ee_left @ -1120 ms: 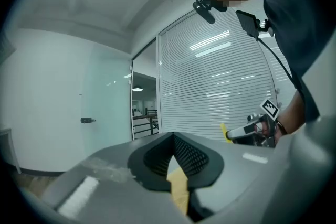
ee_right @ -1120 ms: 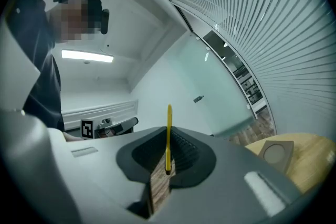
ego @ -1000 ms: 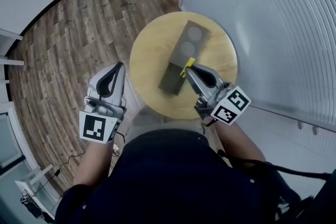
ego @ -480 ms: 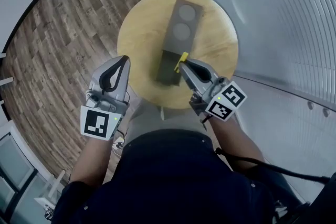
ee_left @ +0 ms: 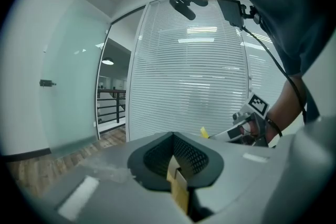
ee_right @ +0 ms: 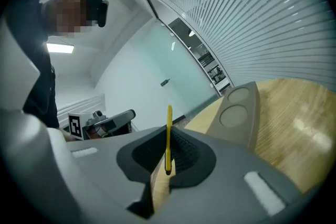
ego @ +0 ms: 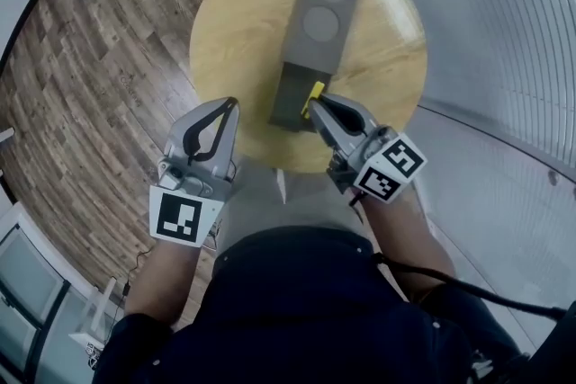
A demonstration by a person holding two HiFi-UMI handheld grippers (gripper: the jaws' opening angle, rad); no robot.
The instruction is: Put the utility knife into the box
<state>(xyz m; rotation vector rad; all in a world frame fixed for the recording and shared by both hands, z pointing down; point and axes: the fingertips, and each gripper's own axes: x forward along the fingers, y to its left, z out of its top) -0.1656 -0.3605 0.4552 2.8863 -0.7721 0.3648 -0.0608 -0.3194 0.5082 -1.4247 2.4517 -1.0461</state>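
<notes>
Change since a second ago: the left tool (ego: 229, 106) is now hanging nearer the tabletop (ego: 234, 40) edge than it was, while the right tool (ego: 317, 106) is staying at the near end of the box (ego: 315, 22); the whole tabletop is also sitting higher in the head view, as the camera itself has shifted.
Right tool: its jaws are pinching the utility knife (ego: 315, 93), with the pads closed to a narrow gap on the thin yellow body, which is standing edge-on and upright between them in the right gripper view.
Left tool: its jaws are resting together with nothing between them, and it is hovering off the tabletop's edge, above the wooden floor (ego: 81, 85).
Utility knife: it is being carried in the air at the near, open end of the box, not lying inside it.
Box: it is lying lengthwise on the tabletop, with two round recesses at its far end and a dark open compartment at its near end.
Done so far: the knife is picked up and brought to the box.
Left to do: it looks as if lowering the knife into the open compartment and letting go are still waiting.
</notes>
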